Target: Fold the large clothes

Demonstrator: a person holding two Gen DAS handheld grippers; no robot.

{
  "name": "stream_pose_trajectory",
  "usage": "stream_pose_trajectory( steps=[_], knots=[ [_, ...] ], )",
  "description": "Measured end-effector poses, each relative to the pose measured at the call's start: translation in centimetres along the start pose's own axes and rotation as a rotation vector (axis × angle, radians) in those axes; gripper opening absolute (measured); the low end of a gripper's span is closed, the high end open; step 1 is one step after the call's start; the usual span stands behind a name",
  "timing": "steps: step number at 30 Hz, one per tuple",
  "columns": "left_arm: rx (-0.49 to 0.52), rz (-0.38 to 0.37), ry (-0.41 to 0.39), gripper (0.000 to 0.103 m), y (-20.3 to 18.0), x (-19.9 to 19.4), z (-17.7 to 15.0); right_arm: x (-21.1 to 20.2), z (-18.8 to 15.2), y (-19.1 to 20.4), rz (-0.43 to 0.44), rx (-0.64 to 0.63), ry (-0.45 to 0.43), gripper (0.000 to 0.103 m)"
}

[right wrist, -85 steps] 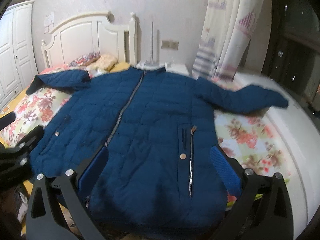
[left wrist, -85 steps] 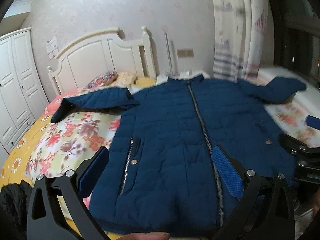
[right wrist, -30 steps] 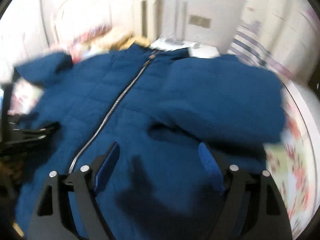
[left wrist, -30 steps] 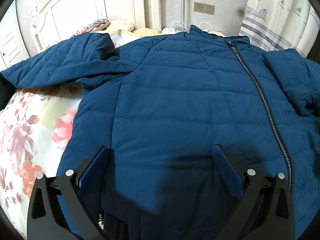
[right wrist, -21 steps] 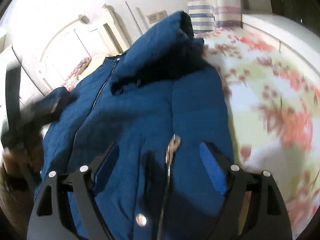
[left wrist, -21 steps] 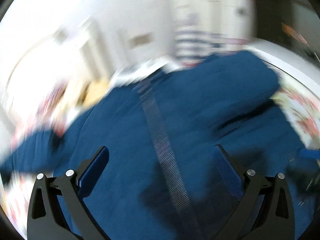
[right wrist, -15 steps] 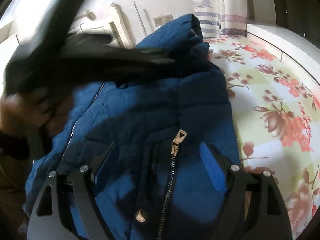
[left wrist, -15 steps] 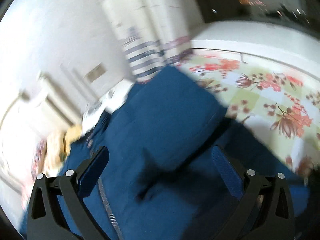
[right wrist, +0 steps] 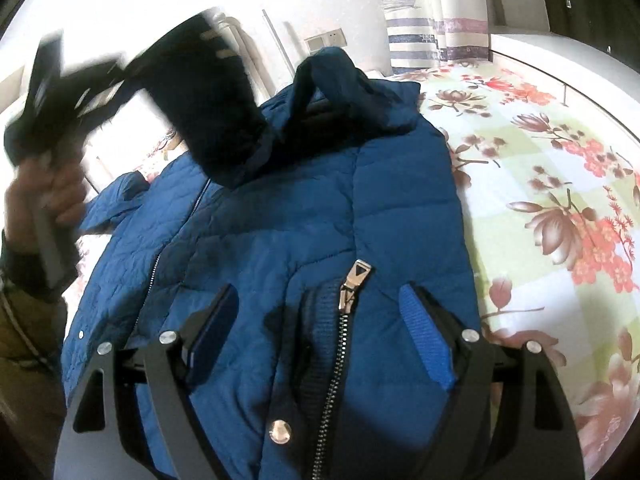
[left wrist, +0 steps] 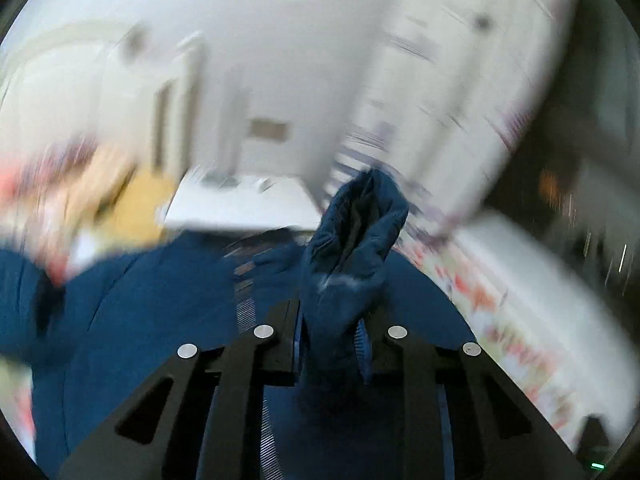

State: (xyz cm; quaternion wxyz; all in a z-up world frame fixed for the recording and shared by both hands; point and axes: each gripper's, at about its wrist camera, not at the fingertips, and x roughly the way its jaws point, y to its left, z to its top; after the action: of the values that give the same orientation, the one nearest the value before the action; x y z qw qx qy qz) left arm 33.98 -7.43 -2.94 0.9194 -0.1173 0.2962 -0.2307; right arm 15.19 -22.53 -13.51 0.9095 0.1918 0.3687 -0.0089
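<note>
A dark blue quilted jacket (right wrist: pixel 328 216) lies front up on the bed, zipped. My left gripper (left wrist: pixel 330 344) is shut on the jacket's sleeve (left wrist: pixel 352 248) and holds the cuff end up above the jacket body; the view is blurred. In the right wrist view the left gripper (right wrist: pixel 100 80) shows blurred at the upper left, with the sleeve (right wrist: pixel 336 92) arching over the jacket's chest. My right gripper (right wrist: pixel 320 340) is open and empty, low over the jacket's lower front, astride a pocket zipper (right wrist: pixel 348 284).
The flowered bedsheet (right wrist: pixel 560 200) lies bare to the right of the jacket. A white headboard (left wrist: pixel 80 92) and pillows (left wrist: pixel 80 196) are at the far end. A striped curtain (right wrist: pixel 420 28) hangs at the back right. The person's hand (right wrist: pixel 44 200) is at the left.
My left gripper swung right across the jacket, closed on the sleeve and lifted it. The sleeve was folded inward over the chest. My right gripper dropped toward the pocket, still open.
</note>
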Motion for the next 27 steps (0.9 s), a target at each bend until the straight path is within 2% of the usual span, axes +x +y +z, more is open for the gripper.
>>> stream_pose_trajectory(
  steps=[2, 4, 6, 8, 10, 11, 14, 16, 18, 22, 24, 27],
  knots=[
    [-0.157, -0.008, 0.027, 0.026, 6.2, -1.5, -1.0, 0.1, 0.1, 0.0, 0.000, -0.001, 0.005, 0.083],
    [-0.276, 0.036, 0.083, 0.026, 11.6, -2.0, -3.4, 0.2, 0.2, 0.1, -0.008, -0.005, 0.010, 0.083],
    [-0.369, 0.059, 0.146, 0.027, 15.0, -1.7, -5.5, 0.3, 0.2, 0.1, -0.018, -0.010, 0.013, 0.083],
    [-0.510, 0.002, 0.173, 0.027, 18.5, -1.1, -8.0, 0.3, 0.2, 0.3, -0.028, -0.015, 0.018, 0.083],
    [-0.607, -0.068, 0.159, 0.027, 20.4, -1.1, -9.2, -0.1, 0.3, 0.4, -0.059, -0.016, 0.013, 0.082],
    [-0.603, -0.079, 0.147, 0.027, 20.3, -1.0, -9.3, -0.4, 0.6, 0.4, -0.079, -0.019, 0.006, 0.082],
    [-0.510, -0.070, 0.097, 0.026, 18.8, -1.1, -8.6, -1.4, 2.6, 0.7, -0.172, -0.077, -0.050, 0.082],
    [-0.495, -0.068, 0.079, 0.023, 18.6, -0.9, -8.6, -1.3, 4.6, 1.1, -0.242, -0.147, -0.072, 0.082],
    [-0.499, -0.065, 0.066, 0.019, 18.8, -0.9, -8.7, 1.1, 6.9, 1.8, -0.319, -0.275, -0.045, 0.082],
    [-0.505, -0.048, -0.078, 0.018, 20.2, -3.7, -8.4, 8.0, 9.7, 1.6, -0.409, -0.394, 0.070, 0.081],
    [-0.503, -0.033, -0.081, 0.018, 20.3, -4.0, -8.3, 10.0, 10.7, 0.7, -0.464, -0.364, 0.080, 0.081],
    [-0.522, -0.067, -0.001, 0.018, 20.4, -3.1, -8.8, 10.5, 11.0, -1.1, -0.460, -0.260, 0.078, 0.094]
  ],
)
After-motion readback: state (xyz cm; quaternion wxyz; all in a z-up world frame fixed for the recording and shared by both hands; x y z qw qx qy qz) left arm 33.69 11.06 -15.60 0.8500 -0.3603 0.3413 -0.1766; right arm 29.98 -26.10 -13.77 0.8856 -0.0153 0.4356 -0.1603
